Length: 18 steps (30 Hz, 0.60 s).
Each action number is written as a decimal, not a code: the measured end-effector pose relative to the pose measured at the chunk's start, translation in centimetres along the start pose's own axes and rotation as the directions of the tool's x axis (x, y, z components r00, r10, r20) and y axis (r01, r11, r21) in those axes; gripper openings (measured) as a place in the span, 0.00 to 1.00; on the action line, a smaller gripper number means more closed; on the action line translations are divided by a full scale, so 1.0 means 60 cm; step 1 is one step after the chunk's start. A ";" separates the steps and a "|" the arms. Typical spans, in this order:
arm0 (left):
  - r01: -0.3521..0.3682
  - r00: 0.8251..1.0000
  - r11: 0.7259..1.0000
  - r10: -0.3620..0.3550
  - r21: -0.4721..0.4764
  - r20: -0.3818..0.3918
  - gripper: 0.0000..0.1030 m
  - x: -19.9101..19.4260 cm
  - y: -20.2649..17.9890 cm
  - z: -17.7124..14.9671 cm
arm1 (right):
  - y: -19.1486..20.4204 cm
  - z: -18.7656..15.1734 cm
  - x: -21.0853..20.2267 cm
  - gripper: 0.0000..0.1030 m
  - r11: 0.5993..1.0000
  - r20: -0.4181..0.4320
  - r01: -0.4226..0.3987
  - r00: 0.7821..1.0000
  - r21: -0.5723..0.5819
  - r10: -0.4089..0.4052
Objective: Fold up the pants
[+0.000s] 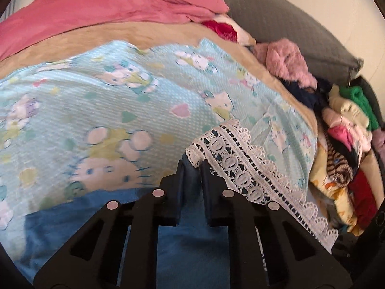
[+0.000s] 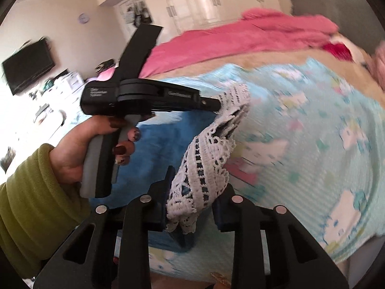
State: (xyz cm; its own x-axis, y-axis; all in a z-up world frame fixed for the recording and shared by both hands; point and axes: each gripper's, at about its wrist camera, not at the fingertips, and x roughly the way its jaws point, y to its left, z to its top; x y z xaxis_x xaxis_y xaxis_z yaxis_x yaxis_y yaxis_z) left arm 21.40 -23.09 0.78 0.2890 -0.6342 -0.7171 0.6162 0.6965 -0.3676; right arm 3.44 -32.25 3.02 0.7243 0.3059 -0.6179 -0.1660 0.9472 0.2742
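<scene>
While pinched, pants (image 1: pixel 192 228) between grippers.

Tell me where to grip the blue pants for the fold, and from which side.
Grip the blue pants at the lace-trimmed hem, coming from the near edge. It is the one loose, raised edge; both the left hand-held gripper and right hand-held gripper already pinch it.
</scene>
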 end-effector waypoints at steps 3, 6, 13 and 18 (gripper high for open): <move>-0.009 0.999 0.999 0.010 -0.046 0.036 0.07 -0.043 0.035 -0.007 | 0.056 0.016 0.014 0.26 0.996 -0.005 -0.019 1.000 -0.088 0.019; -0.056 0.996 0.993 0.063 -0.101 0.070 0.09 -0.095 0.079 -0.029 | 0.121 0.020 0.038 0.26 0.980 -0.027 -0.040 0.999 -0.195 0.035; -0.134 0.983 0.924 0.171 -0.359 0.072 0.23 -0.202 0.215 -0.120 | 0.241 -0.055 0.131 0.26 0.886 -0.104 -0.022 0.994 -0.463 -0.030; -0.029 0.989 0.856 0.099 -0.516 0.109 0.35 -0.237 0.270 -0.172 | 0.273 -0.100 0.145 0.29 0.820 -0.072 0.022 0.994 -0.571 -0.077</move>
State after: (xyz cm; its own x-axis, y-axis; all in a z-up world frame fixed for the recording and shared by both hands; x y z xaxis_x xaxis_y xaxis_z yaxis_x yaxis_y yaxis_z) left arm 19.68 0.69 -1.08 0.4271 -0.5947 -0.6812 0.1406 0.7878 -0.5996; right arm 3.00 -13.49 -2.30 0.6848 0.2381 -0.6887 -0.5025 0.8388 -0.2096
